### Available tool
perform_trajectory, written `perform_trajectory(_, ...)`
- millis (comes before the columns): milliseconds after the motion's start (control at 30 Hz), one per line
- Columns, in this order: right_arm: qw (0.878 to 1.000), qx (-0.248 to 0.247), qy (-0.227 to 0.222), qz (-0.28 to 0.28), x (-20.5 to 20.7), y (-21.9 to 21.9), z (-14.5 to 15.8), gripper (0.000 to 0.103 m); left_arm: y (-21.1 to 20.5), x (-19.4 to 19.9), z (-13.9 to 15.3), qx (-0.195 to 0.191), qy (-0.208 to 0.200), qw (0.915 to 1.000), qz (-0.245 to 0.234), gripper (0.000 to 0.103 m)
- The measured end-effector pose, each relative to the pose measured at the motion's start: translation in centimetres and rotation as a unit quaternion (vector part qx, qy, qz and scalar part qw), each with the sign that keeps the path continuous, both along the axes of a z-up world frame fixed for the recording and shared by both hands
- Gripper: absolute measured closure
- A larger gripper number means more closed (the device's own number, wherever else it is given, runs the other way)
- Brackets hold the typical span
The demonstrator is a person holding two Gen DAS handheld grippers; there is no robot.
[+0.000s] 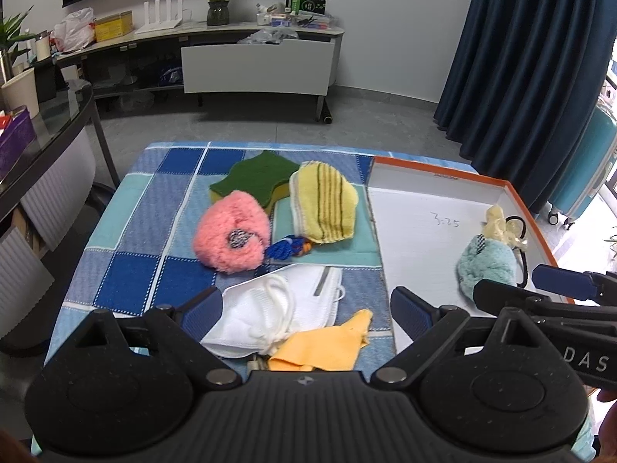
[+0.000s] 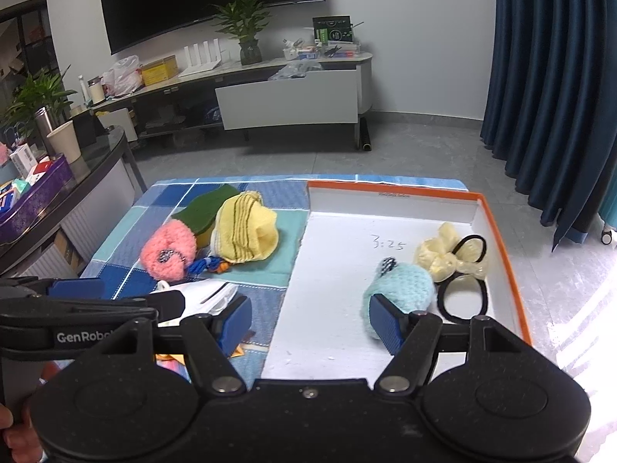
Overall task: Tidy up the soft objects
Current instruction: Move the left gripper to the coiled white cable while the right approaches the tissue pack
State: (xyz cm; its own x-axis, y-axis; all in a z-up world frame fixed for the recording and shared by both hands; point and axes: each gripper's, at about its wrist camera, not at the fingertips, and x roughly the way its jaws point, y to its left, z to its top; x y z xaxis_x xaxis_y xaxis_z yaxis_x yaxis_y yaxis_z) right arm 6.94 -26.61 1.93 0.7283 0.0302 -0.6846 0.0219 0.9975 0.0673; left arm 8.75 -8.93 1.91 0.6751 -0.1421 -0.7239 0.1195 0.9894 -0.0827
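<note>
In the orange-rimmed box (image 2: 505,239): teal puff (image 2: 401,289), cream scrunchie (image 2: 443,254), black hair tie (image 2: 462,301). On the checked cloth (image 1: 154,208), unsorted: pink puff (image 1: 231,237), yellow towel (image 1: 324,204), green sponge (image 1: 254,173), face mask (image 1: 277,308), orange cloth (image 1: 324,347). Left gripper (image 1: 306,308) and right gripper (image 2: 312,324) spread, empty.

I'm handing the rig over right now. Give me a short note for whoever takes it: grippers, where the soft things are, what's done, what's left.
Left gripper: open, empty, over the white face mask on the checked cloth.
Right gripper: open, empty, over the near end of the orange-rimmed box.
Done: light-blue fluffy piece, pale-yellow scrunchie and black hair tie lie in the box.
Left on the cloth: pink fluffy piece, green-and-yellow sponge, yellow striped towel, blue knitted bit, face mask, orange cloth.
Likely next: the mask, nearest the left gripper.
</note>
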Motion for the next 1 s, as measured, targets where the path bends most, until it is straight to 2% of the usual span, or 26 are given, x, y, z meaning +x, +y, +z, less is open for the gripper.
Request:
perform_trajectory(567,0.999,0.006,0.023,0.030,0.3,2.5,-1.7,0.023,3.7,-0.7,-1.5,0.001,0.012,0.9997,0.023,0.007)
perform_trajectory(800,0.998,0.017,0.044,0.050,-0.3,3.3,-3.3,0.023,6.9,-1.5,-3.5,0.009,0.033,0.9985,0.042,0.007)
perform_trajectory(1000,0.996,0.021,0.056,0.061,-0.9,4.2,-4.3,0.023,8.0,-2.2,-4.9,0.000,0.050,0.9982,0.034,0.007)
